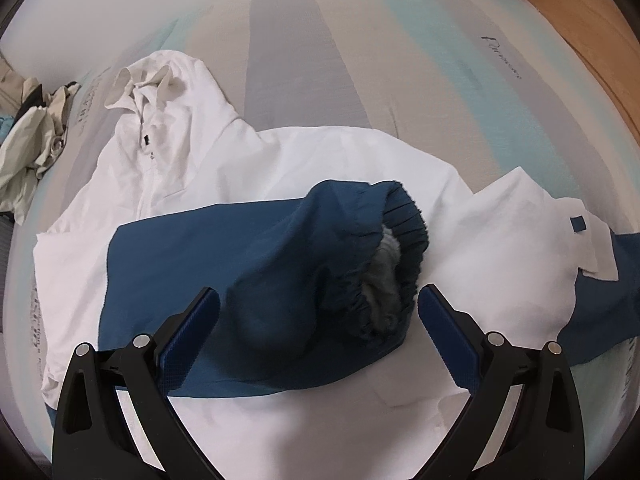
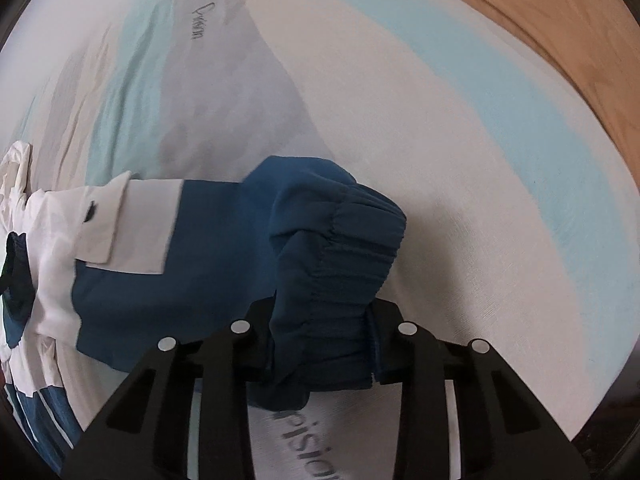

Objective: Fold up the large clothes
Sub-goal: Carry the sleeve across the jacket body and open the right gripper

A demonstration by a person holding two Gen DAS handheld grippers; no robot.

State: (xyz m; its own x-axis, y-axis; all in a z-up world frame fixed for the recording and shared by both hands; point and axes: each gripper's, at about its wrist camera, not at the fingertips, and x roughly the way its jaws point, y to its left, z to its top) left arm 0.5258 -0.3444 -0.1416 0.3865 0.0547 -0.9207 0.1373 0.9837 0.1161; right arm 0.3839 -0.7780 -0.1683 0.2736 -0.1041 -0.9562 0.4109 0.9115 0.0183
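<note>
Bedsheet (image 1: 360,40) bears jacket (image 1: 160,160); left hand-held gripper (image 1: 318,312) gapes over one cuff (image 1: 400,216), right hand-held gripper (image 2: 320,344) clamps another cuff (image 2: 344,264).

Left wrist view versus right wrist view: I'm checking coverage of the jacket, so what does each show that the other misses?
Only the left wrist view shows the open left gripper over a blue sleeve folded across the white jacket body, plus the hood and a clothes pile. Only the right wrist view shows the right gripper shut on the other sleeve's cuff. Both show the striped bedsheet and wooden floor.
</note>
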